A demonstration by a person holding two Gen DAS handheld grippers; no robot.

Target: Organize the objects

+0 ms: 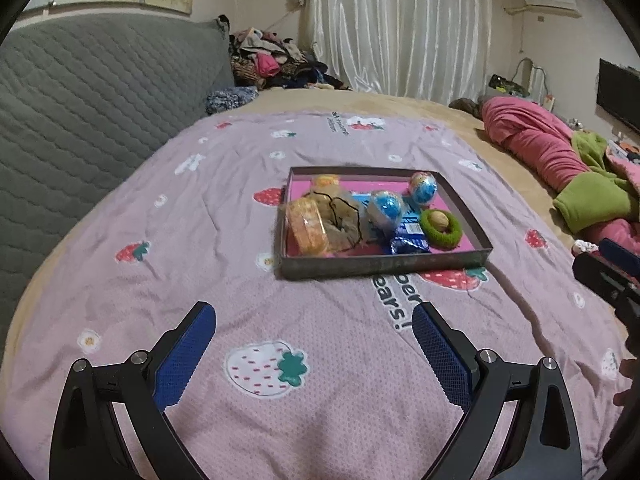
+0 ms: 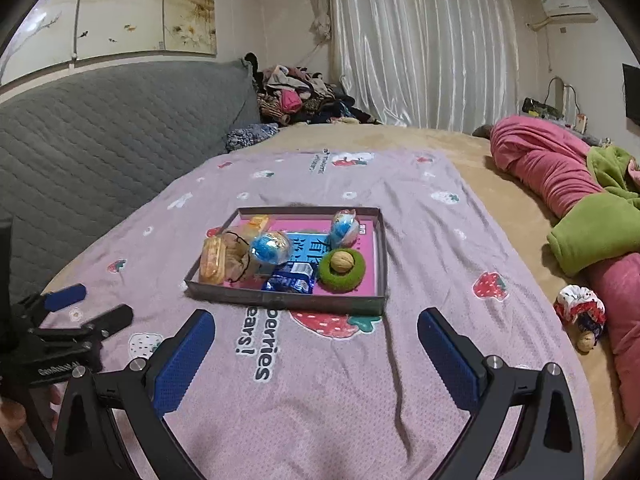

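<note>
While both grippers hover with fingers spread wide and holding nothing above the strawberry-print blanket (image 1: pixel 280 420), the shallow box (image 1: pixel 384 266) lies ahead holding a walnut (image 2: pixel 341 261) in a green ring (image 2: pixel 354 276). Only the right wrist view shows a red-and-white scrunchie (image 2: pixel 578 304) off the blanket; left gripper (image 1: pixel 314 326), right gripper (image 2: pixel 316 330).

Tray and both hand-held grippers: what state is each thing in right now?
Left hand-held gripper: open, empty.
Right hand-held gripper: open, empty.
Tray: flat on the blanket, lidless, filled.
Walnut: sitting inside the green ring.
Blue capsule balls: in the tray, closed.
Blue snack packet: lying flat in the tray.
Curtains: drawn.
</note>
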